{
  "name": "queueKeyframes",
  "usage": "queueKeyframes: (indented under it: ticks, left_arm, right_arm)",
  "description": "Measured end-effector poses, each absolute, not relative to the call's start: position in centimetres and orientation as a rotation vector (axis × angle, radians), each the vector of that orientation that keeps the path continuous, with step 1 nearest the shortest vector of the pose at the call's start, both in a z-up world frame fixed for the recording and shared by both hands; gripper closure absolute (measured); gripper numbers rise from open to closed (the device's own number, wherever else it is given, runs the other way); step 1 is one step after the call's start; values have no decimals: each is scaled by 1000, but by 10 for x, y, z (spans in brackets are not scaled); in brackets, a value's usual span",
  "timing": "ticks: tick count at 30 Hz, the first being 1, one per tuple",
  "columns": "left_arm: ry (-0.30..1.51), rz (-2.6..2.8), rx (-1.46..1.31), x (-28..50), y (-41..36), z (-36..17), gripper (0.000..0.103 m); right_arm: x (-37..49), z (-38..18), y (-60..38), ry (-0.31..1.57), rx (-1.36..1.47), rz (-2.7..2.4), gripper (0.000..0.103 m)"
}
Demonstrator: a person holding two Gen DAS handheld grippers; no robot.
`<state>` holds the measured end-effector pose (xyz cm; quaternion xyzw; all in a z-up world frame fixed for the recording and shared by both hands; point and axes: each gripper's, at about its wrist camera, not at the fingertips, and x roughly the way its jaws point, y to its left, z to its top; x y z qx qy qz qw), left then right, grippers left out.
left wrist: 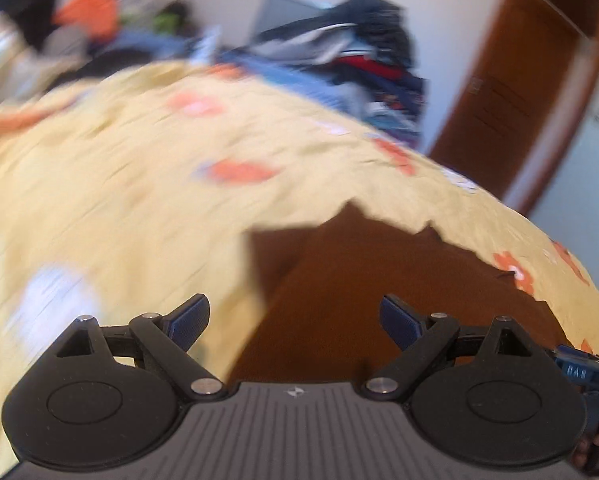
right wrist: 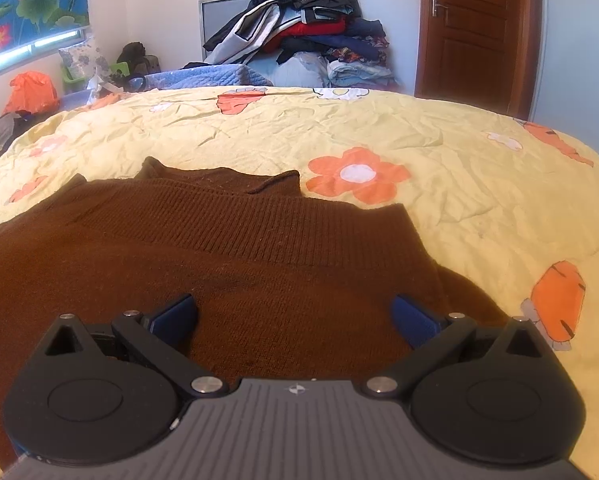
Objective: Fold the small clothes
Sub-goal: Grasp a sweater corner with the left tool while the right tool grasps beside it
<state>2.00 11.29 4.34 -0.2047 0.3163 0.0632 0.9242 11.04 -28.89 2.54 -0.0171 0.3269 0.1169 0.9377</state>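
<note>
Right wrist view: right gripper (right wrist: 294,314) spread wide, nothing between blue pads (right wrist: 175,318), hovering over brown sweater (right wrist: 235,256). Sweater lies flat on yellow flowered bedsheet (right wrist: 439,152), ribbed band across middle, part folded over at far edge. Beyond bed: clothes pile (right wrist: 311,36) against wall, wooden door (right wrist: 471,28) at right, orange bag (right wrist: 31,92) at left.

Left wrist view, blurred: left gripper (left wrist: 295,318) also spread wide, holding nothing, above sweater's edge (left wrist: 379,280) and sheet.
</note>
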Motion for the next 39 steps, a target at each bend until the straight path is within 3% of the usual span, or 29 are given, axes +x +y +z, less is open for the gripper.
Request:
queueKeyframes:
  ticks: [6,14,16,23,24,25,29,33,36,39]
  left_arm:
    - [685,172,-641,-31,132,29,10]
    - [713,32,-866,0,117,22,12]
    - [734,19,-941,6,115,15,40]
    - [801,36,-1045,21,132,7,74]
    - [806,40,-1056,22,135,5,86]
    - [819,49,-1042,24,136,4,92]
    - [805,62,-919,23,128,13,93]
    - [711,47,-529,15,89,45,95]
    - [643,12,-247,7,50,57,95]
    - [635,1,-142,9,35,56,95]
  right_arm:
    - [109,26,-291,663,-22,243,0]
    - [106,27,-293,654,0,249,0]
    - [105,27,-294,652,6,252,0]
    - [105,27,-295,649,19,257,0]
    - [105,27,-295,649,19,257,0]
    - [105,27,-295,650,18,257,0]
    - [104,27,-292,654,-2,249,0]
    - [111,34,-283,697,-33,221,0]
    - [115,64,-274,738,193,295,0]
    - [126,86,-233,838,342,536,0]
